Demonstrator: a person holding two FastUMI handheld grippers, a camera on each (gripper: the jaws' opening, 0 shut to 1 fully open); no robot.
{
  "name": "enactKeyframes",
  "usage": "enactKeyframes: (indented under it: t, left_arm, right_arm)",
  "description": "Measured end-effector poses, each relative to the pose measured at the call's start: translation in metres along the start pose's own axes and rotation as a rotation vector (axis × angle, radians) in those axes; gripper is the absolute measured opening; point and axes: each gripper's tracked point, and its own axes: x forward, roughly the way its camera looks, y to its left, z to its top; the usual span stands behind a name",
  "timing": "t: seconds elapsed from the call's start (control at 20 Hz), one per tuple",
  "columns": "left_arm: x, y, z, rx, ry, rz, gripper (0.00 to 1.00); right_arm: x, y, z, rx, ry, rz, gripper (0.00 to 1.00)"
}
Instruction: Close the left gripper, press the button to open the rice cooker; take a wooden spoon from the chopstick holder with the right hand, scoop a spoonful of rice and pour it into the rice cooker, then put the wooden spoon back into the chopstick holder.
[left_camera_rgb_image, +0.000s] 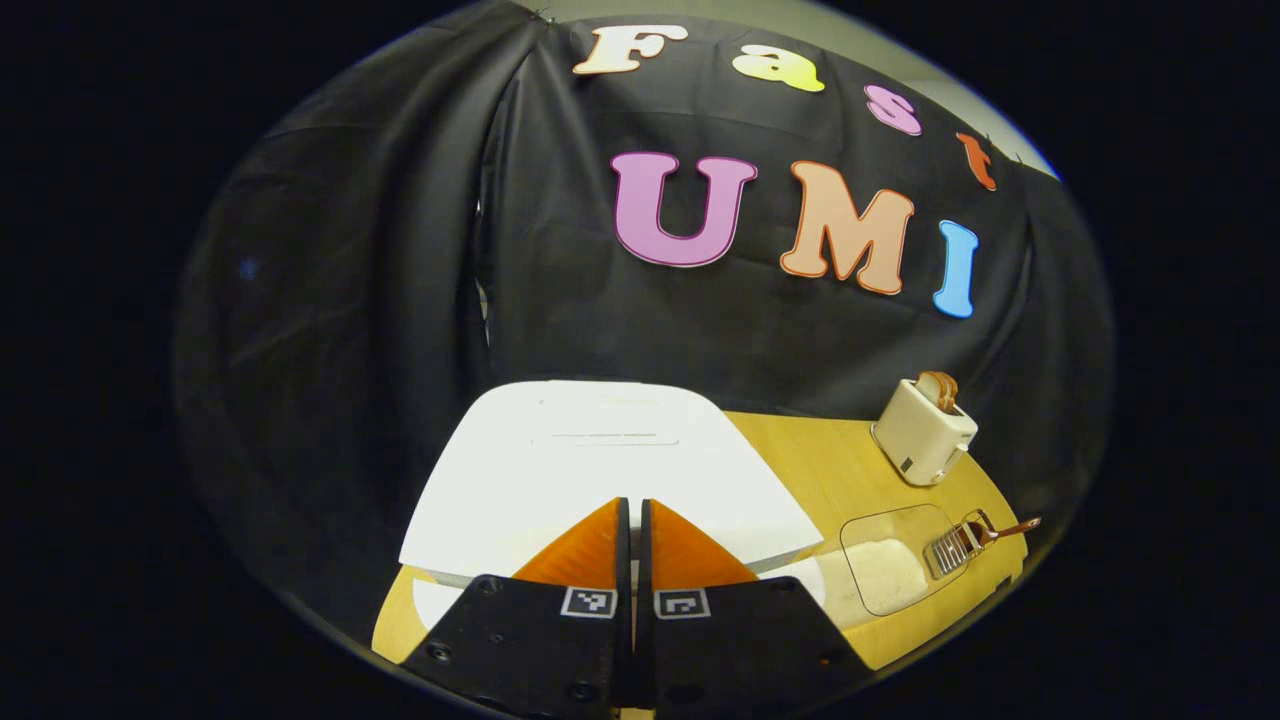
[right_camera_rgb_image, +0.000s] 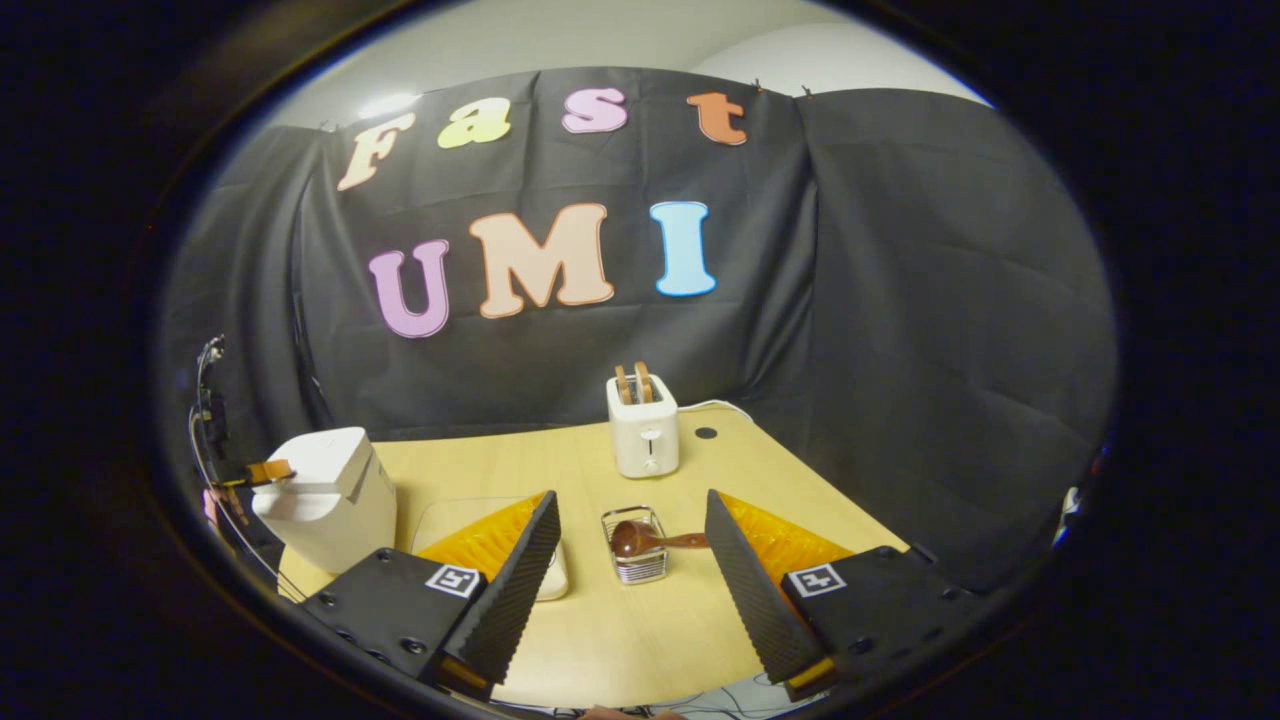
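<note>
Looks like the button-press step: the left gripper is squeezed nearly together right over the closed rice cooker, while the right gripper is held wide toward the wooden spoon in the chopstick holder, so a downward push is probably needed next.

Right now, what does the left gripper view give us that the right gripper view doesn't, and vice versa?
Left gripper view: the left gripper, shut, right over the rice cooker and its closed white lid; white rice inside a clear container.
Right gripper view: the right gripper, open and holding nothing; the cooker's side; a dark round hole in the table.
Both: cooker, toaster with bread, and the wooden spoon lying in its wire holder.
</note>
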Motion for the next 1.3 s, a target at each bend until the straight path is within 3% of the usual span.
enactKeyframes:
  t: [0.85, 1.3]
  left_arm:
    - [0.011, 0.006, 0.123, -0.057, -0.235, 0.027, 0.00]
    - [-0.003, -0.002, 0.191, 0.004, -0.349, 0.051, 0.00]
  right_arm:
    - [0.009, -0.016, -0.022, 0.045, 0.003, 0.005, 0.92]
    - [0.027, -0.045, -0.041, 0.083, 0.007, -0.029, 0.92]
